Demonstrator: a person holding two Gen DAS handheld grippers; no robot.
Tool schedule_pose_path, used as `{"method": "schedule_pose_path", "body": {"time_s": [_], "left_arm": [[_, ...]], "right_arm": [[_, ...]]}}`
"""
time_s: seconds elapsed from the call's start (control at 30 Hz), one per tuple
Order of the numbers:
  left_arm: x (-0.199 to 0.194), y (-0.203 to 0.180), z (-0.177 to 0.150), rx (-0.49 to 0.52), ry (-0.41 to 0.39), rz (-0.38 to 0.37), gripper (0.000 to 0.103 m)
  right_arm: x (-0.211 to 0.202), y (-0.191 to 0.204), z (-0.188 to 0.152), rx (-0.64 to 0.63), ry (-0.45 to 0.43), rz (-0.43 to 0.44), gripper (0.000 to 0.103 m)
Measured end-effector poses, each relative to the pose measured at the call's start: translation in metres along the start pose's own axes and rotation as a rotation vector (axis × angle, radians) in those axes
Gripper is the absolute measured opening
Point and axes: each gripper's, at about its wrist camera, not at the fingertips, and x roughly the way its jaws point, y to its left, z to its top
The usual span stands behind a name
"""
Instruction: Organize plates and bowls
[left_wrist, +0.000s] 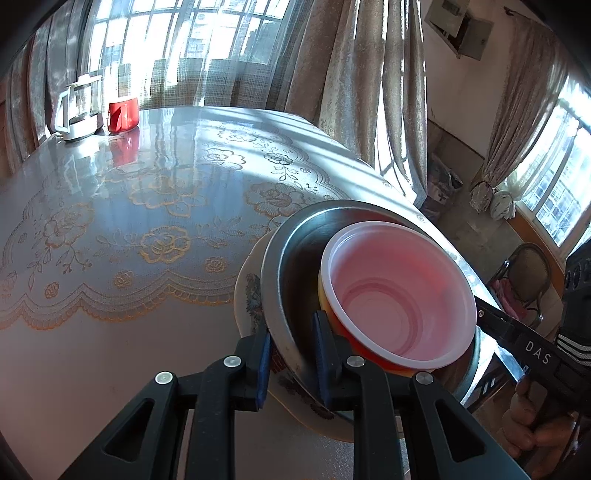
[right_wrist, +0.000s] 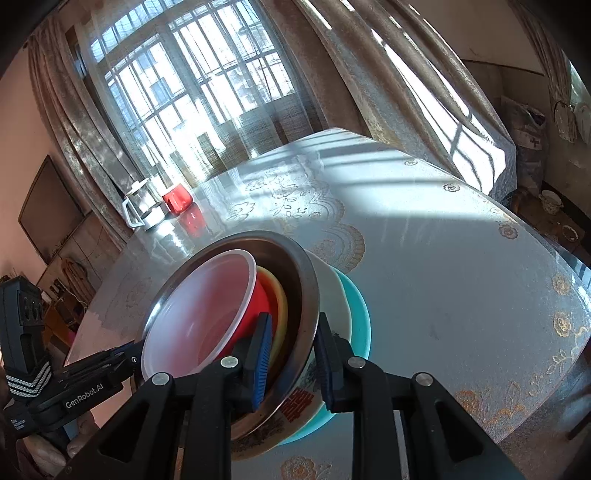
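Left wrist view: the left gripper (left_wrist: 291, 360) is nearly closed, its blue pads pinching the near rim of a steel bowl (left_wrist: 295, 258). Inside the steel bowl, just ahead and right of the fingers, sits a red plastic bowl (left_wrist: 397, 295) with a white rim, mouth facing up toward the camera, nested in a yellow bowl (left_wrist: 325, 306) of which only a sliver shows. Under the steel bowl a floral plate (left_wrist: 249, 295) pokes out to the left. The right gripper (left_wrist: 495, 321) comes in from the far right side of the stack; its tips are hidden behind the bowls. Far ahead to the left on the glass-topped table (left_wrist: 147, 206) stand a white-framed glass jug (left_wrist: 79, 109) and a red cup (left_wrist: 123, 112), well apart from the stack.

Right wrist view: the right gripper (right_wrist: 293, 360) is nearly closed on the stack's near edge, one pad inside the steel bowl (right_wrist: 306, 295), the other outside against the floral plate (right_wrist: 332, 299). A teal plate (right_wrist: 360, 314) lies lowest. The stack tilts, mouths facing left. The red plastic bowl (right_wrist: 207, 314) and yellow bowl (right_wrist: 279, 299) nest inside. The left gripper (right_wrist: 131, 354) reaches the stack's left side. The jug (right_wrist: 142, 206) and red cup (right_wrist: 177, 199) stand far ahead on the table (right_wrist: 443, 277).
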Motion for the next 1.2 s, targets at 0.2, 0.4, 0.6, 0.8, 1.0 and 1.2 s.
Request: {"method": "schedule_pose_path", "body": {"time_s": [0.2, 0.4, 0.6, 0.8, 1.0, 1.2], "left_arm": [[-0.004, 0.000, 0.000, -0.005, -0.004, -0.007, 0.022], [-0.005, -0.001, -0.001, 0.003, -0.014, 0.010, 0.024], [-0.006, -0.002, -0.003, 0.009, -0.021, 0.020, 0.024], [-0.008, -0.004, -0.004, 0.011, -0.027, 0.027, 0.025], [-0.011, -0.003, -0.004, 0.004, -0.032, 0.032, 0.027], [-0.013, -0.004, -0.006, 0.012, -0.043, 0.043, 0.027]], "right_arm": [[0.006, -0.003, -0.001, 0.013, 0.019, -0.013, 0.022], [0.004, -0.002, -0.002, 0.007, 0.021, -0.012, 0.022], [0.003, -0.005, -0.004, 0.020, 0.024, -0.005, 0.022], [0.003, -0.003, -0.004, 0.000, 0.017, -0.011, 0.022], [0.002, -0.003, -0.005, 0.009, 0.022, 0.001, 0.022], [0.002, -0.003, -0.007, 0.020, 0.027, 0.016, 0.024]]}}
